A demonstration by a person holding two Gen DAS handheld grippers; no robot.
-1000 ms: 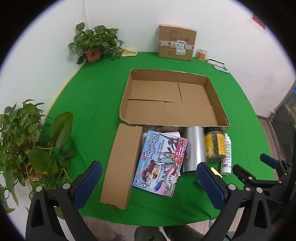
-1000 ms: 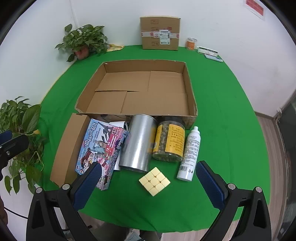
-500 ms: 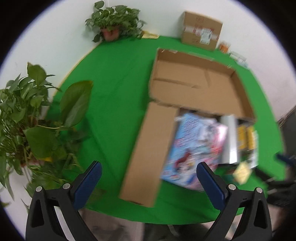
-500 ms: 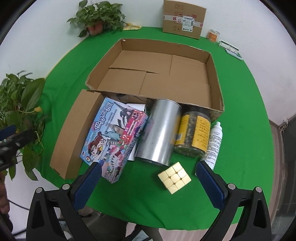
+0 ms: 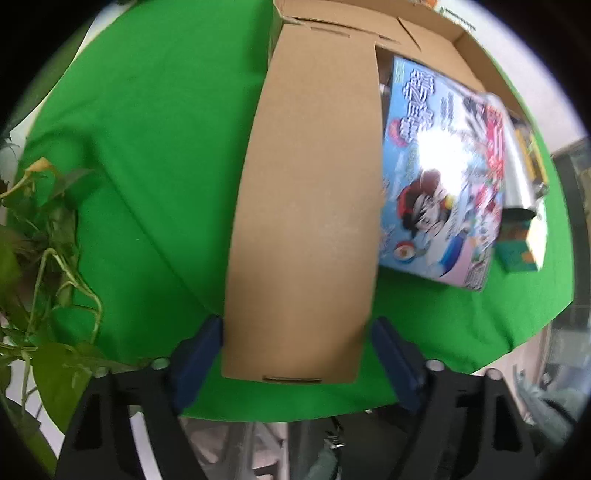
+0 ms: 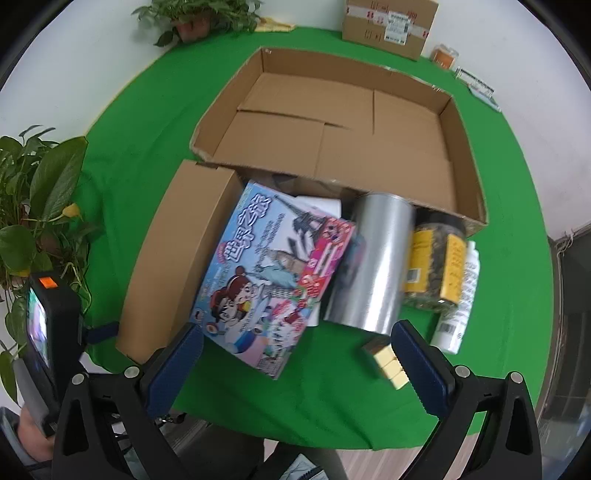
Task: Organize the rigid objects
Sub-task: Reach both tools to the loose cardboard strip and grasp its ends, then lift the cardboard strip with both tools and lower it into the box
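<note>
A long plain brown carton (image 5: 306,206) lies on the green cloth; it also shows in the right wrist view (image 6: 177,254). My left gripper (image 5: 295,350) is open, its fingers straddling the carton's near end. Beside the carton lie a colourful game box (image 6: 269,280), a silver can (image 6: 373,262), a seed jar with a yellow label (image 6: 436,262), a white spray bottle (image 6: 458,299) and a yellow cube (image 6: 388,363). My right gripper (image 6: 295,365) is open and empty above the near edge of the game box. The big open cardboard box (image 6: 332,122) stands behind them.
Leafy plants (image 6: 33,206) stand at the table's left edge and a potted one (image 6: 195,16) at the back. A taped parcel (image 6: 388,26), an orange tin (image 6: 445,55) and a flat packet sit at the back right. The table's front edge is close below both grippers.
My left gripper has swung down and forward onto the brown carton's near end and narrowed around it. My right gripper has moved closer and lower over the game box and cube.
</note>
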